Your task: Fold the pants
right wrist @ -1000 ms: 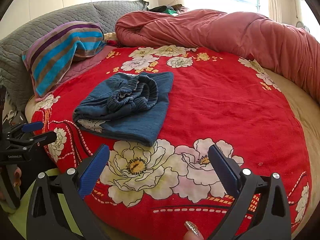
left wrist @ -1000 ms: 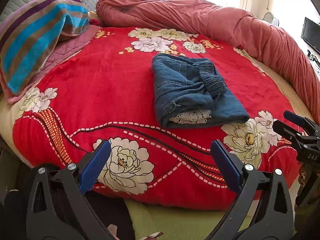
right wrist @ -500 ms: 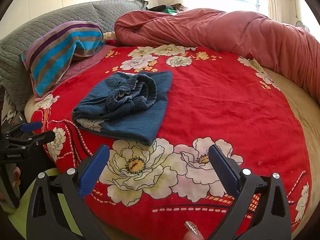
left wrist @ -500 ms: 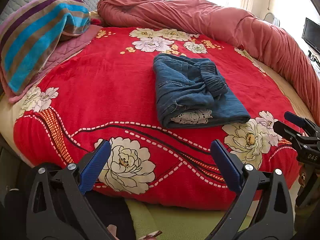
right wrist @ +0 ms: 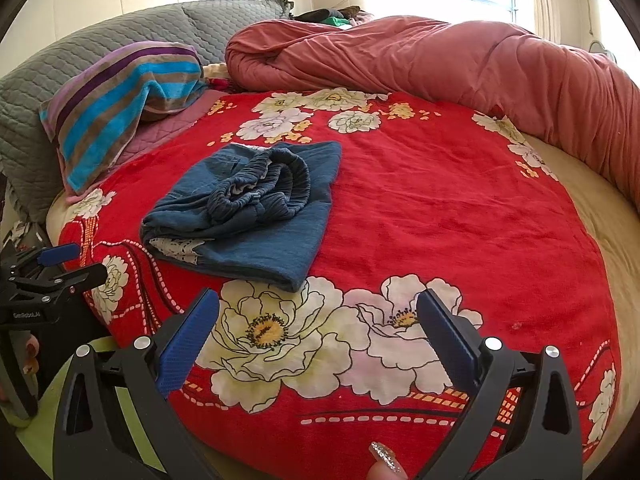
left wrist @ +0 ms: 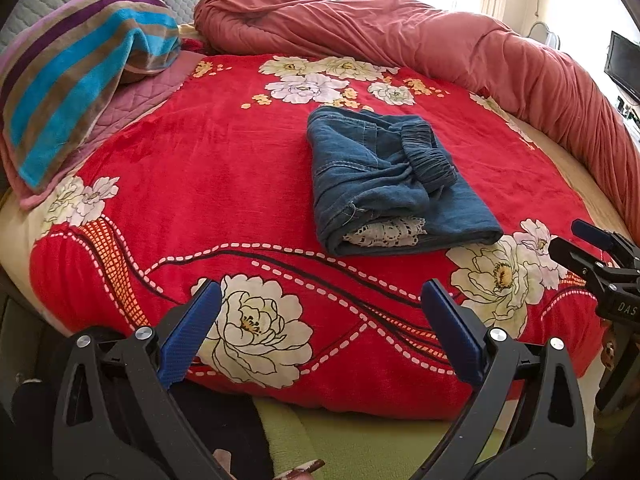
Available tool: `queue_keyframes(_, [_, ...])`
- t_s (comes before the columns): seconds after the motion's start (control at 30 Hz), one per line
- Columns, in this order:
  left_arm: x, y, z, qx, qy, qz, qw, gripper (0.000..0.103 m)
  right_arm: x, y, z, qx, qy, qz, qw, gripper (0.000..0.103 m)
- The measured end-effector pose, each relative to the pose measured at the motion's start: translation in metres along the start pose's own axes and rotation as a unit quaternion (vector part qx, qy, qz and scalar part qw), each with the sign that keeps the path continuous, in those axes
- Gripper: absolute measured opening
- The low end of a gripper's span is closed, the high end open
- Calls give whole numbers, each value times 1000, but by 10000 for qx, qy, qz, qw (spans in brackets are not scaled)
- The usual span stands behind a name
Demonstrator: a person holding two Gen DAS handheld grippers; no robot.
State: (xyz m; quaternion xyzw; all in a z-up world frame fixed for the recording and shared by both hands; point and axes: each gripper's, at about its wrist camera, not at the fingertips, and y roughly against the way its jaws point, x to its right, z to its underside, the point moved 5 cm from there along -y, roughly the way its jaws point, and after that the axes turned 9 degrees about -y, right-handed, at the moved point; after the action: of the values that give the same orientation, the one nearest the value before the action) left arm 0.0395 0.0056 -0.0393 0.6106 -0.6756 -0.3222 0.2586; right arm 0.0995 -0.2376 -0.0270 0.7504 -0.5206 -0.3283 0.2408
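Blue denim pants lie folded into a compact bundle on the red flowered blanket, elastic waistband on top and white lace trim at the near edge. They also show in the right wrist view. My left gripper is open and empty, held back over the bed's near edge, well short of the pants. My right gripper is open and empty, also short of the pants. The right gripper shows at the right edge of the left wrist view; the left gripper shows at the left edge of the right wrist view.
A rolled pink-red duvet runs along the far and right side of the round bed. A striped towel lies over a pillow at the left, against a grey quilted headboard. A dark screen stands far right.
Both grippers have drifted back very slightly; the pants have not moved and both grippers stay open.
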Motion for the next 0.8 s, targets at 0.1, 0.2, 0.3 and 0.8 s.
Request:
queue_keyframes(0.1, [0,0,0,-1,-4,-3,10000,93,0,0,0,-3,1,-1,10000,98])
queue_keyframes(0.2, [-2,0,0,6,-21,-31,10000,93,0,0,-1,-6,1,5,10000,98])
queue_keyframes(0.3, [-2,1,0,6,-19,-47,10000,93,0,0,-1,-1,2,0,10000,98])
queue_keyframes(0.8, [-5,-2,-1,-44,66,182,9998,93,21,-7,-5,-29,-261,210,9994,98])
